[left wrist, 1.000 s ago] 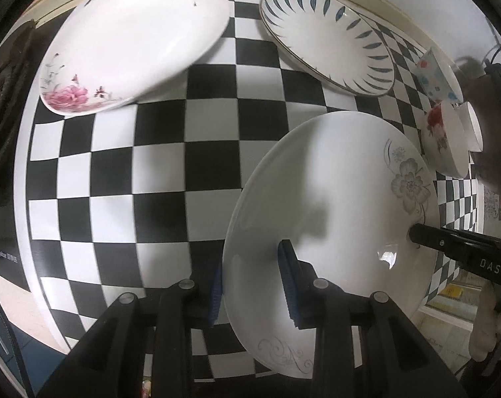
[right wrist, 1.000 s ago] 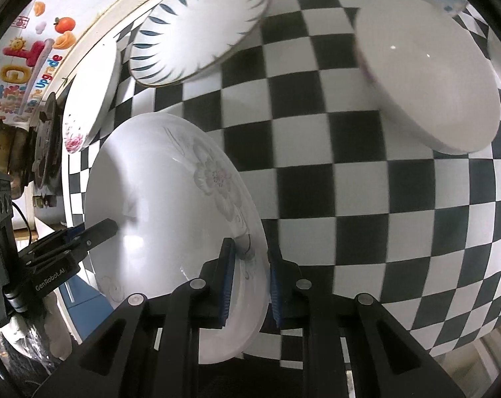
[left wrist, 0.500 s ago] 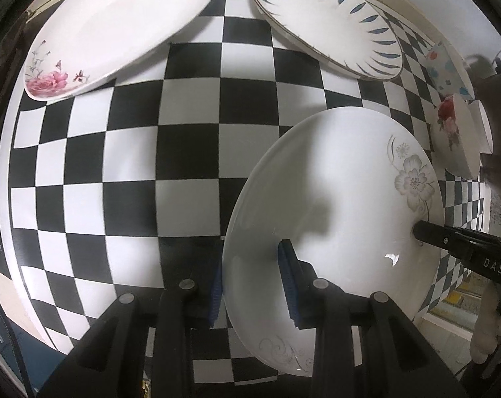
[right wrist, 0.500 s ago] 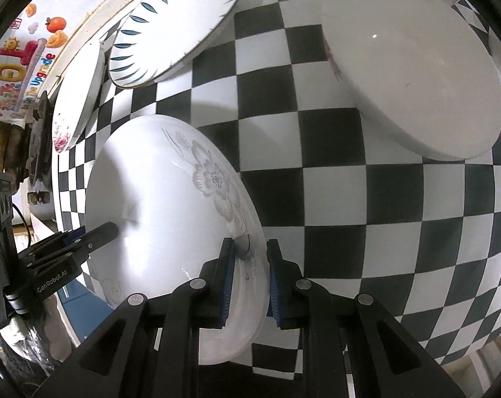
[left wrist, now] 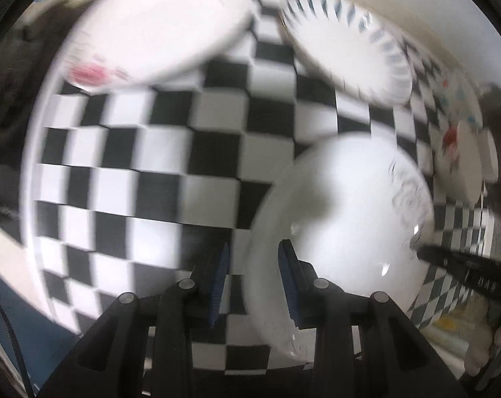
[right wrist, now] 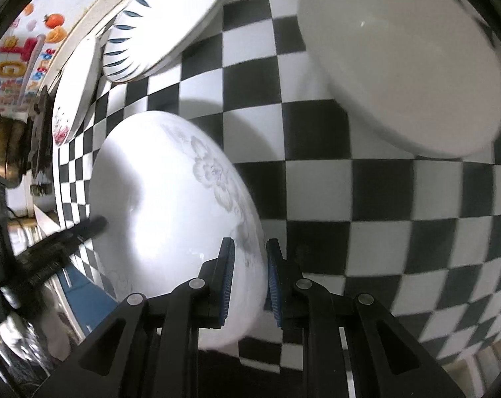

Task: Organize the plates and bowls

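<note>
White grey-flowered plate [right wrist: 171, 205] is pinched at opposite rims by left claw [left wrist: 253, 282] and right claw [right wrist: 249, 278], its jaws just easing, while other dishes lie unstacked on the checkered desk [right wrist: 350, 199].

Left tool [left wrist: 252, 285] straddles the grey-flowered plate [left wrist: 343, 232] rim — checkered cloth [left wrist: 151, 182] beneath, all blurred.

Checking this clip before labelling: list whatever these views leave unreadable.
- Left wrist view: all motion-blurred; rose plate and small bowls lack detail.
- Grey-flower plate: near rim hidden behind the right claw in the right wrist view.
- White bowl: cut off at the top edge there.
</note>
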Motion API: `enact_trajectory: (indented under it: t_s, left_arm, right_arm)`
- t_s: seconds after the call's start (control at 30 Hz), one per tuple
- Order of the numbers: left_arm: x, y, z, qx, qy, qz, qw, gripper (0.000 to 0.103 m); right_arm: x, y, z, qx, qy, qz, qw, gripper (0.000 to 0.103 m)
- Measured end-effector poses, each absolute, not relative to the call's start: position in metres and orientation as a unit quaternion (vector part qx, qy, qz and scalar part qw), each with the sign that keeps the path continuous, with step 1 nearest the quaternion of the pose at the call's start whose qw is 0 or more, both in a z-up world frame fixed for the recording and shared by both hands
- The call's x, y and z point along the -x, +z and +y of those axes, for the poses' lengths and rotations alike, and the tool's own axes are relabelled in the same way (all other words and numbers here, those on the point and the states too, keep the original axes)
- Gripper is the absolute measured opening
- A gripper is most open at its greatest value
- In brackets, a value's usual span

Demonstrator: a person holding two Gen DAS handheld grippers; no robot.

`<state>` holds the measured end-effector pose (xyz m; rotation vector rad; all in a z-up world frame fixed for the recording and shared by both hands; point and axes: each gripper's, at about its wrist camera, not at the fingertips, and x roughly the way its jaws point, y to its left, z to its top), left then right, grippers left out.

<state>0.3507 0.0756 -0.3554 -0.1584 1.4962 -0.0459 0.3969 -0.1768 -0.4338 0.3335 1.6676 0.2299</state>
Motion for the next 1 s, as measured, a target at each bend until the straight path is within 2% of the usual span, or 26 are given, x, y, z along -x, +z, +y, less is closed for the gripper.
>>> enact_trajectory:
  t_s: [0.13, 0.17, 0.23, 0.3, 0.33, 0.4, 0.5, 0.6, 0.87, 0.9, 0.97, 1.0]
  left_arm:
    - [-0.345, -0.302, 0.094, 0.080, 0.009, 0.632, 0.771, 0.029]
    - [-0.346, -0.286, 0.102, 0.085, 0.018, 0.618, 0.781, 0.031]
    - [-0.351, -0.269, 0.119, 0.100, 0.034, 0.601, 0.792, 0.038]
    - [-0.357, -0.260, 0.137, 0.120, 0.043, 0.591, 0.796, 0.044]
    - [-0.362, -0.260, 0.146, 0.125, 0.051, 0.589, 0.797, 0.045]
    - [-0.373, -0.266, 0.172, 0.145, 0.071, 0.585, 0.795, 0.045]
    - [-0.391, -0.288, 0.209, 0.196, 0.081, 0.597, 0.773, 0.045]
    - [-0.410, -0.313, 0.239, 0.227, 0.090, 0.610, 0.754, 0.045]
    - [-0.456, -0.375, 0.283, 0.275, 0.097, 0.636, 0.715, 0.045]
    - [-0.460, -0.380, 0.284, 0.275, 0.096, 0.638, 0.713, 0.045]
    - [-0.470, -0.390, 0.285, 0.274, 0.091, 0.645, 0.708, 0.045]
    - [-0.475, -0.395, 0.285, 0.273, 0.088, 0.648, 0.706, 0.045]
  right_arm:
    - [-0.390, -0.383, -0.166, -0.123, 0.139, 0.706, 0.683, 0.030]
    - [-0.390, -0.370, -0.161, -0.119, 0.150, 0.698, 0.690, 0.035]
    - [-0.395, -0.336, -0.147, -0.108, 0.178, 0.660, 0.722, 0.049]
    - [-0.404, -0.309, -0.133, -0.106, 0.202, 0.620, 0.751, 0.076]
    - [-0.411, -0.296, -0.123, -0.107, 0.222, 0.598, 0.763, 0.080]
    - [-0.431, -0.284, -0.099, -0.099, 0.250, 0.583, 0.766, 0.081]
    - [-0.469, -0.289, -0.068, -0.085, 0.260, 0.604, 0.748, 0.081]
    - [-0.519, -0.310, -0.033, -0.081, 0.253, 0.637, 0.724, 0.080]
    - [-0.635, -0.375, 0.054, -0.025, 0.273, 0.650, 0.708, 0.077]
    - [-0.649, -0.389, 0.063, -0.018, 0.278, 0.658, 0.699, 0.072]
    - [-0.668, -0.408, 0.071, -0.014, 0.281, 0.673, 0.684, 0.069]
    - [-0.676, -0.419, 0.074, -0.012, 0.277, 0.682, 0.677, 0.063]
